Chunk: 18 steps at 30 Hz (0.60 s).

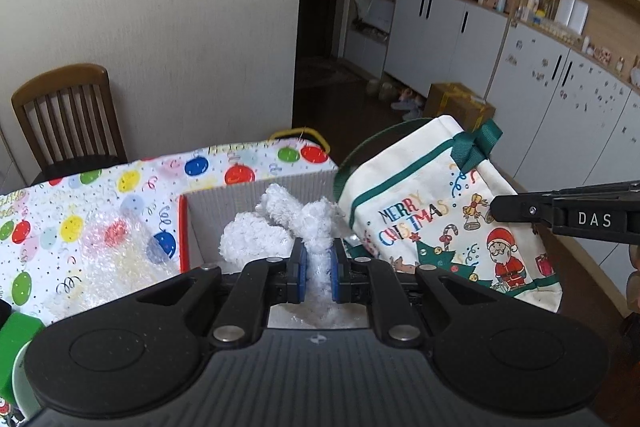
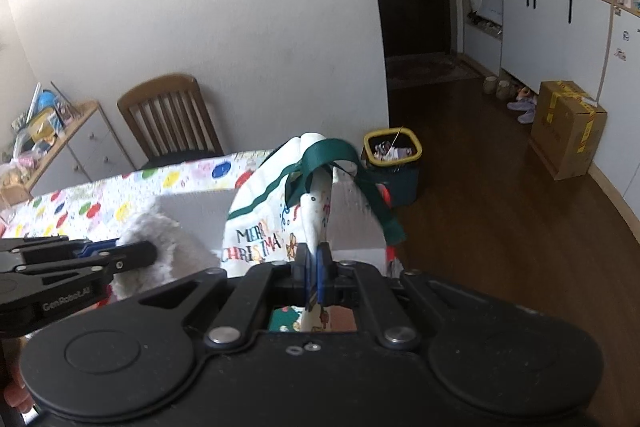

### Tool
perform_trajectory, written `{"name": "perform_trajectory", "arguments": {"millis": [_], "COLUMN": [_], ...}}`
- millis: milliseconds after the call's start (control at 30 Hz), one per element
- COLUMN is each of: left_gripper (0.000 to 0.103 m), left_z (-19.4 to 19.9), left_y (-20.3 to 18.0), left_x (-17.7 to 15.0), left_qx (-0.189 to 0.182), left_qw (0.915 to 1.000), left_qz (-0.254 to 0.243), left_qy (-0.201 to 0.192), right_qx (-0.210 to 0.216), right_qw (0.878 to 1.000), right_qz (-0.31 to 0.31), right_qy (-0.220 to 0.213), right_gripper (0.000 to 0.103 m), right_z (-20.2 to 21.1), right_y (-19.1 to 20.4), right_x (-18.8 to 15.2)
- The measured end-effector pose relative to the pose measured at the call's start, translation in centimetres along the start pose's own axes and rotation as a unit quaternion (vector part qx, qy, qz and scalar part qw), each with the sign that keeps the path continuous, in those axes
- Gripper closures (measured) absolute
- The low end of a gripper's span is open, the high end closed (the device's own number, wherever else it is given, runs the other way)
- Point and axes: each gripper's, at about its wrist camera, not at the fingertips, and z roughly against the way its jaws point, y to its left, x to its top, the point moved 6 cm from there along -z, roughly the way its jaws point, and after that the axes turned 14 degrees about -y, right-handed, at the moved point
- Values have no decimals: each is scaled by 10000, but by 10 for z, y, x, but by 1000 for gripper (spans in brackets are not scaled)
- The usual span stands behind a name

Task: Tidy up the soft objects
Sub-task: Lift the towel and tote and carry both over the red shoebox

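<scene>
- Left gripper [image 1: 318, 261], black with blue pads, points forward and downward, its jaws pinched tight on a fluffy white plush toy [image 1: 296, 223] that bunches between the pads.
- Right gripper [image 2: 314, 267], same black build, also tilts downward, jaws pressed almost together on the cream fabric edge of a Christmas-print tote bag [image 2: 276, 223].
- The two grippers sit side by side, near each other, each showing in the other's view.
- A bit of a hand [image 2: 16, 393] shows at the lower left edge of the right wrist view.

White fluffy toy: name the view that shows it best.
The left wrist view: the white fluffy toy sits centred, clamped in the left gripper, over the grey box. The right wrist view catches only one fuzzy edge behind that gripper.
</scene>
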Motion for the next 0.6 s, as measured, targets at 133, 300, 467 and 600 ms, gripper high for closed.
{"name": "perform_trajectory", "arguments": {"millis": [133,300,467,600], "left_gripper": [92,92,92,92], "left_z": [-14,-28,-39,-45], "left_y": [-2,2,8,7], "left_x": [-8,-18,-28,-36], "left_qx": [57,112,149,156], "left_qw": [9998,9990,9972,9953], "left_qz": [-38,35,108,46], "left_qy": [176,425,730,952], "right_qx": [32,73,142,159], "right_qw": [9998,9993,9984,9980], "right_qz": [21,81,179,228], "right_qy": [178,369,526,566], "right_gripper": [100,100,100,94], "right_z": [-15,-30,-37,-41], "right_y": [1,0,0,1], "right_x": [-8,-16,-24,-23]}}
